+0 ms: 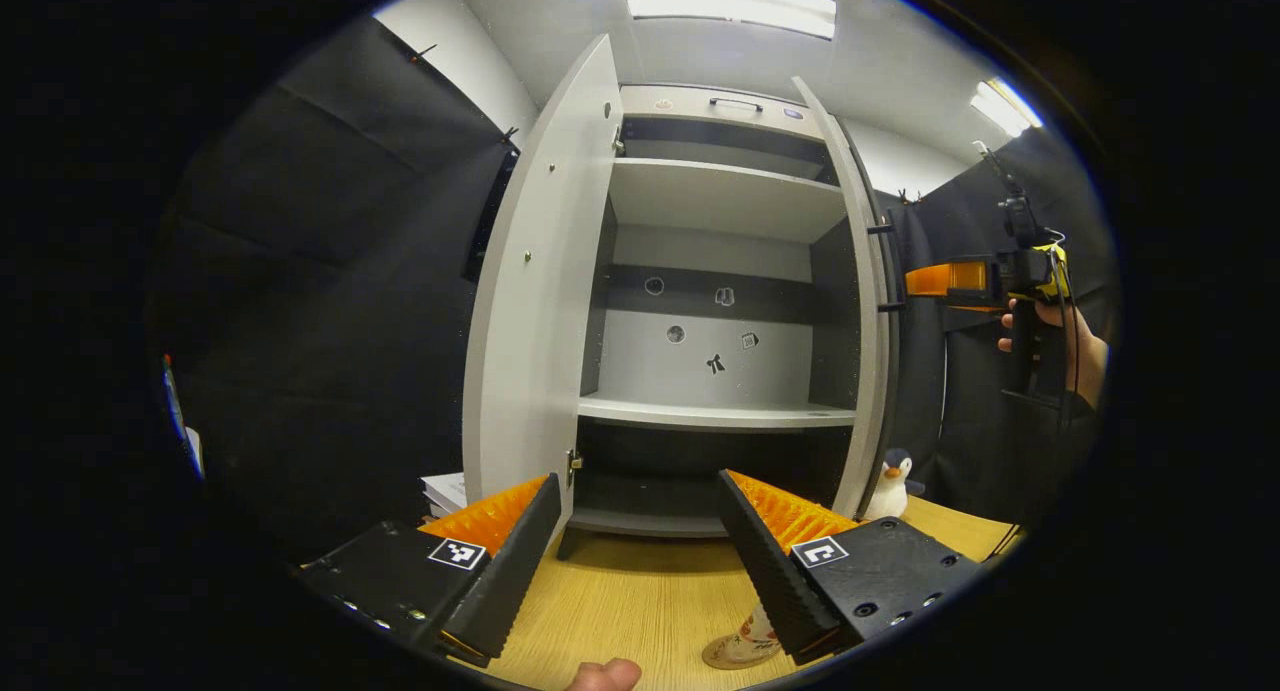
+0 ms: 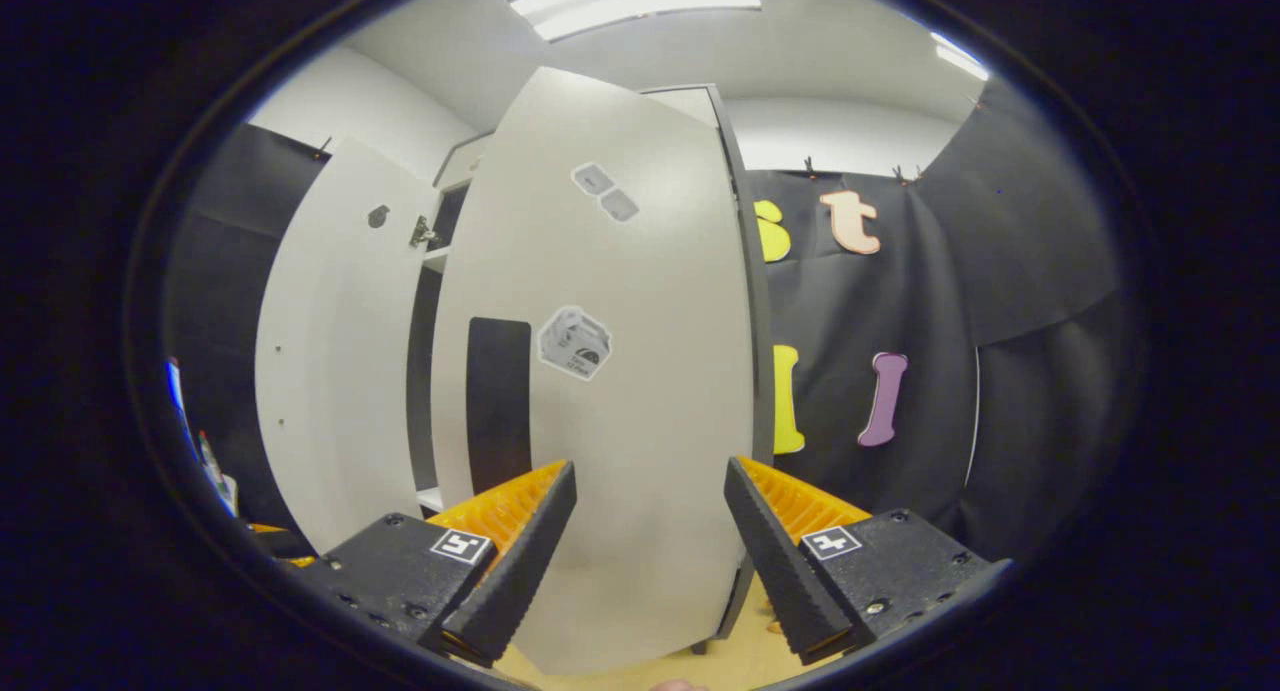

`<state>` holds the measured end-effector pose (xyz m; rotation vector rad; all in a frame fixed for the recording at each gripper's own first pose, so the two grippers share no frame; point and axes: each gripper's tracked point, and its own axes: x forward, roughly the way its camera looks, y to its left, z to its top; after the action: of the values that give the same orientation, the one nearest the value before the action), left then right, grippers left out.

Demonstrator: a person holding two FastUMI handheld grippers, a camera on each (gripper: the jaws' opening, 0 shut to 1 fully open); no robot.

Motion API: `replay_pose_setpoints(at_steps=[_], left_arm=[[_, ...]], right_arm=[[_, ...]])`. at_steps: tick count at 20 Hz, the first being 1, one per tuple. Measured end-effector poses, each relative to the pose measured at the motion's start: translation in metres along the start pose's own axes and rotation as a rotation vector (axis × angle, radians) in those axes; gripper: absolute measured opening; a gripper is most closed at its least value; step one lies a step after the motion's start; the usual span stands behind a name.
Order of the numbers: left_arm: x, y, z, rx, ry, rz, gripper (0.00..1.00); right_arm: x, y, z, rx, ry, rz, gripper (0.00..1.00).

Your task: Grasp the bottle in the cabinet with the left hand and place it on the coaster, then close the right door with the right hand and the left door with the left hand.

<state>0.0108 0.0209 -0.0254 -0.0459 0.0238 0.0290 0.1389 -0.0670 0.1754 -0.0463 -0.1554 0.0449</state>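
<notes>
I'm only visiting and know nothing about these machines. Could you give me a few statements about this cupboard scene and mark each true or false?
1. Both cupboard doors stand open. True: the left door and the right door are swung out.
2. A bottle stands on the middle shelf. False: that shelf is bare.
3. The left claw is open and holds nothing. True.
4. The right claw is clamped on the right door. False: it is open, facing the door's outer side.
5. A toy penguin stands on the table beside the cupboard. True.
6. The table is glass. False: it looks like wood.
</notes>
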Motion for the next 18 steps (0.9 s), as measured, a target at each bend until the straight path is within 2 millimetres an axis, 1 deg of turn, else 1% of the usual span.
replay_pose_setpoints(at_steps=[2, 4, 6, 7, 8, 9, 10, 11, 12, 13, 15, 16, 18], left_arm=[[0.000, 0.003, 0.001, 0.001, -0.001, 0.007, 0.95], [0.001, 0.003, 0.000, -0.003, 0.007, 0.006, 0.95], [0.000, 0.001, 0.004, -0.003, 0.004, 0.000, 0.96], [0.001, -0.001, 0.007, -0.002, -0.002, -0.006, 0.90], [0.001, -0.003, 0.009, 0.002, -0.006, -0.013, 0.94], [0.001, -0.005, 0.011, 0.007, -0.006, -0.023, 0.91], [0.002, -0.007, 0.012, 0.012, -0.006, -0.031, 0.93], [0.003, -0.010, 0.013, 0.017, -0.010, -0.041, 0.96], [0.003, -0.012, 0.014, 0.021, -0.015, -0.048, 0.94], [0.003, -0.015, 0.016, 0.022, -0.019, -0.056, 0.94], [0.002, -0.022, 0.017, 0.015, -0.016, -0.075, 0.94], [0.003, -0.025, 0.018, 0.011, -0.014, -0.085, 0.94], [0.002, -0.029, 0.019, 0.010, -0.008, -0.098, 0.94]], right_arm=[[-0.004, 0.000, 0.001, -0.010, 0.004, -0.012, 0.98], [-0.014, -0.001, 0.004, -0.022, 0.002, -0.028, 0.98], [-0.029, 0.003, 0.009, -0.040, -0.009, -0.039, 0.98], [-0.037, 0.005, 0.010, -0.049, -0.016, -0.046, 0.98], [-0.046, 0.007, 0.012, -0.055, -0.024, -0.057, 0.98], [-0.056, 0.009, 0.010, -0.051, -0.026, -0.067, 0.98], [-0.066, 0.014, 0.007, -0.044, -0.029, -0.069, 0.94], [-0.074, 0.021, 0.003, -0.041, -0.031, -0.070, 0.98], [-0.082, 0.026, -0.001, -0.041, -0.031, -0.072, 0.98], [-0.090, 0.030, -0.008, -0.048, -0.028, -0.080, 0.94], [-0.103, 0.035, -0.026, -0.065, -0.010, -0.101, 0.94], [-0.110, 0.038, -0.035, -0.074, -0.003, -0.105, 0.98], [-0.124, 0.042, -0.053, -0.061, 0.005, -0.129, 0.98]])
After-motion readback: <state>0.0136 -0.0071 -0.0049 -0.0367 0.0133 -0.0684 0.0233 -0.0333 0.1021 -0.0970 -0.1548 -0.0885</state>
